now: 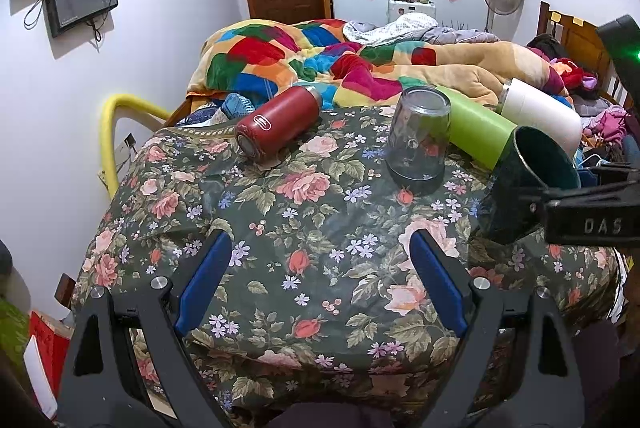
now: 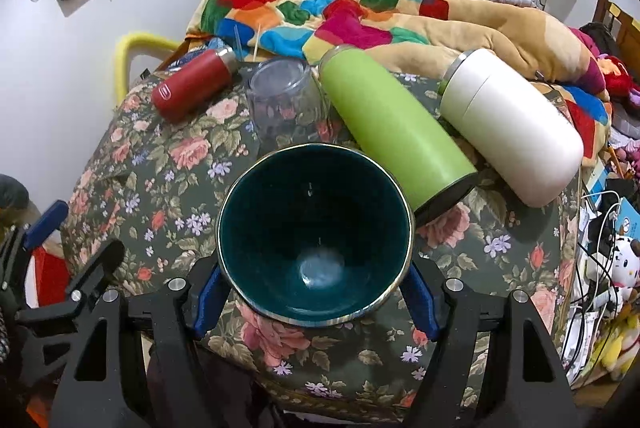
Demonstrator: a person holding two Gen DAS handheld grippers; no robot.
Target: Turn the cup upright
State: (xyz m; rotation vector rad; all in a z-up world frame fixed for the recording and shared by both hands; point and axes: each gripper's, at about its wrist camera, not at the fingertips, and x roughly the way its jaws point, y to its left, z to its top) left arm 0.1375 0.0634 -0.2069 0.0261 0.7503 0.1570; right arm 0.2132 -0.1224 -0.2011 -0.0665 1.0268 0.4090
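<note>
My right gripper (image 2: 316, 294) is shut on a dark teal cup (image 2: 316, 232), held above the floral table with its mouth tilted toward the camera and its inside showing. In the left wrist view the same cup (image 1: 520, 184) hangs at the right edge in the black gripper (image 1: 576, 216), mouth tilted up and to the right. My left gripper (image 1: 322, 280) is open and empty, low over the near part of the floral tablecloth (image 1: 280, 228).
A clear glass (image 1: 418, 136) stands upside down on the table. A red flask (image 1: 280, 124), a green bottle (image 1: 476, 132) and a white bottle (image 1: 540, 116) lie on their sides behind. A bed with a colourful blanket (image 1: 304, 56) lies beyond.
</note>
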